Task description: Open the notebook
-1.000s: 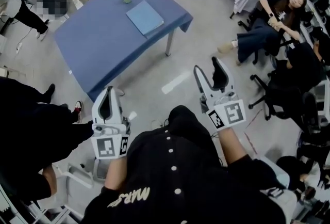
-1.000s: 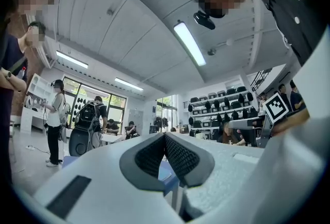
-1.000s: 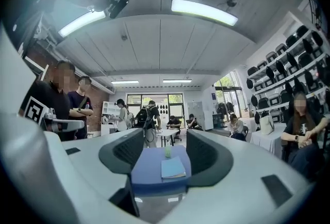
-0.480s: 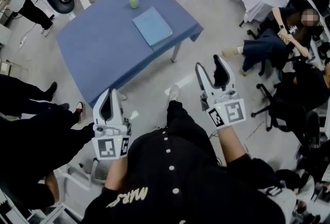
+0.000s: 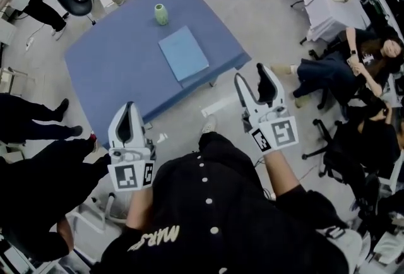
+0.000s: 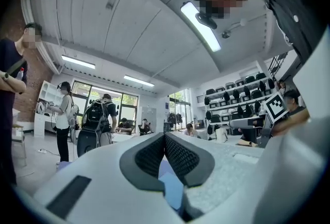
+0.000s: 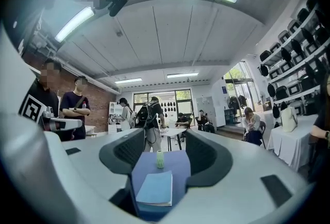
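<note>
Our left hand-held gripper (image 5: 129,107) hangs in the air short of the blue cloth-covered surface (image 5: 107,71), its jaws pressed together on nothing. Our right hand-held gripper (image 5: 251,74) is raised beside it, jaws spread and empty. The thin light blue notebook (image 5: 183,53) lies closed and flat on the surface, towards the edge nearest us, and a small pale green cylindrical vase (image 5: 161,14) stands beyond it, apart

Table: blue cloth table cover (image 5: 113,71) looking matt, smooth.
Notebook: light-blue notebook (image 5: 183,53), cover looking matt.
Gripper: white plastic right gripper (image 7: 165,135), shell looking fine-grained; black pads (image 7: 126,153) showing ribbed txtr.
Floor: grey floor (image 5: 265,20) shining glossy.
</note>
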`<state>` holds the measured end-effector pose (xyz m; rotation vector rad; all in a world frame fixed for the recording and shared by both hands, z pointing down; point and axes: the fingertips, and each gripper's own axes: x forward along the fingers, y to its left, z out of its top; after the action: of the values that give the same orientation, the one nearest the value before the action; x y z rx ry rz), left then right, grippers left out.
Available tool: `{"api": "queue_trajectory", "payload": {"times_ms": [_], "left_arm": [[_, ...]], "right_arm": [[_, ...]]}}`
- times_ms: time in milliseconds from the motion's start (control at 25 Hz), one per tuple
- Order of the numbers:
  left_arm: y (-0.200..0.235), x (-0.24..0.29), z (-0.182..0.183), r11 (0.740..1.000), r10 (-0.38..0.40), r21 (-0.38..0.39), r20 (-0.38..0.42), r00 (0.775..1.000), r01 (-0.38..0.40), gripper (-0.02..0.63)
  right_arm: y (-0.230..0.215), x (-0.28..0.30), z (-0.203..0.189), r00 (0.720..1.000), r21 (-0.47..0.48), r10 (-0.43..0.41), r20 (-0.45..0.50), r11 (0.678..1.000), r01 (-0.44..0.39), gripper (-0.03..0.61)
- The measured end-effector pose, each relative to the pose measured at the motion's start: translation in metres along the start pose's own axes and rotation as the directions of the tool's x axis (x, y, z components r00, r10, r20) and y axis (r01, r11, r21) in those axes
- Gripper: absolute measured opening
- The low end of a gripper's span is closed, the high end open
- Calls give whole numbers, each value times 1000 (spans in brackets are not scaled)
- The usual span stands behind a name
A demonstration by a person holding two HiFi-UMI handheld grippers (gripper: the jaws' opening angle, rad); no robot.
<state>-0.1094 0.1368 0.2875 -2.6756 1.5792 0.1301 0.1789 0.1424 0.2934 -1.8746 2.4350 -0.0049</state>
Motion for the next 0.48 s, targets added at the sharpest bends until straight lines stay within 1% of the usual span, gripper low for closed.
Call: {"api": "queue_trajectory", "payload": {"times_ms": [160,280,480], "left_arm": [[0,54,5,999,50,13,-3,999,-50,3],[-4,84,5,996,86,24,3,996,-86,3],[1,117,4,990,133,43,-4,991,-133,3]], "right_arm": [[-40,50,3,999,14,47,-11,999,-47,241],[-64,79,0,997,17,78,-17,997,-78,239],[-84,125,-10,991,34,129,-41,991,-128,239]]}}
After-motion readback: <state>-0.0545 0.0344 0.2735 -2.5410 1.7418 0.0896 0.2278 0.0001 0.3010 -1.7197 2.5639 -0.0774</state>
